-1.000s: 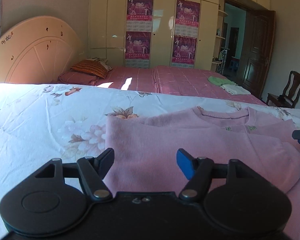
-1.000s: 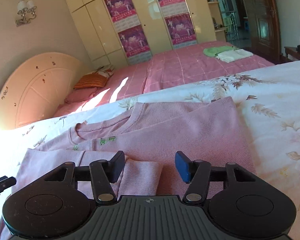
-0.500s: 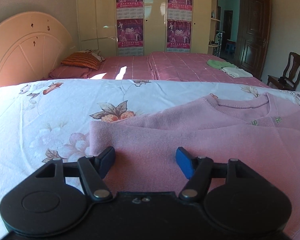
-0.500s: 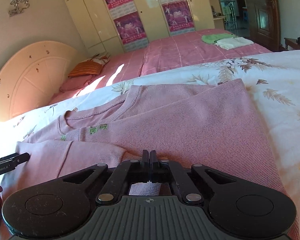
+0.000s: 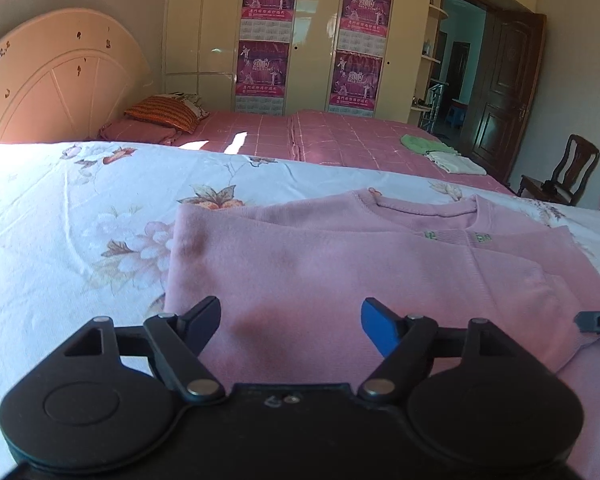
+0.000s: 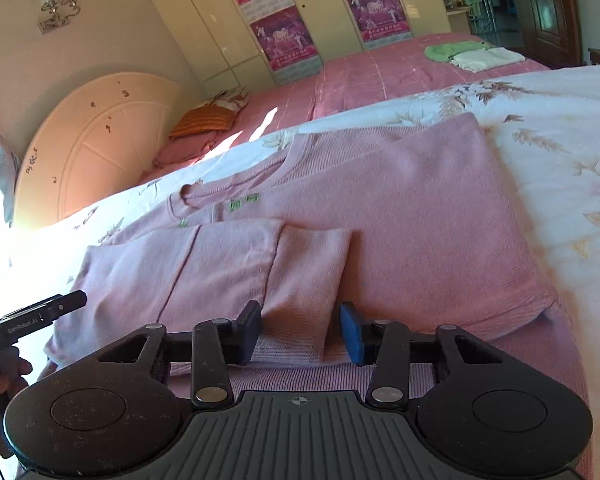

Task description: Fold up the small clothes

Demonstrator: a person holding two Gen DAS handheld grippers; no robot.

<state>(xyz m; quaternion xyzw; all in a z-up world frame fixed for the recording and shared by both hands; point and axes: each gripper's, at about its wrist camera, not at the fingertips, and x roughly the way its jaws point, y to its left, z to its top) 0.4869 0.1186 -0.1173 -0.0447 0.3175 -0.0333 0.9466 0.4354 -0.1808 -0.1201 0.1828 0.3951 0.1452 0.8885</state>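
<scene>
Your pink sweater (image 5: 340,280) lies flat on the flowered bedspread (image 5: 59,208), both sleeves folded in across the chest. Your left tongs (image 5: 291,322) have just been opening and stand wide above its near left part, gripping nothing. Your right tongs (image 6: 300,330) have just been opening too, half apart astride the folded sleeve cuff (image 6: 300,280); the pads seem clear of it.

Sunlit bedroom: cream wardrobe (image 5: 320,40), pink bed (image 5: 340,140).
</scene>
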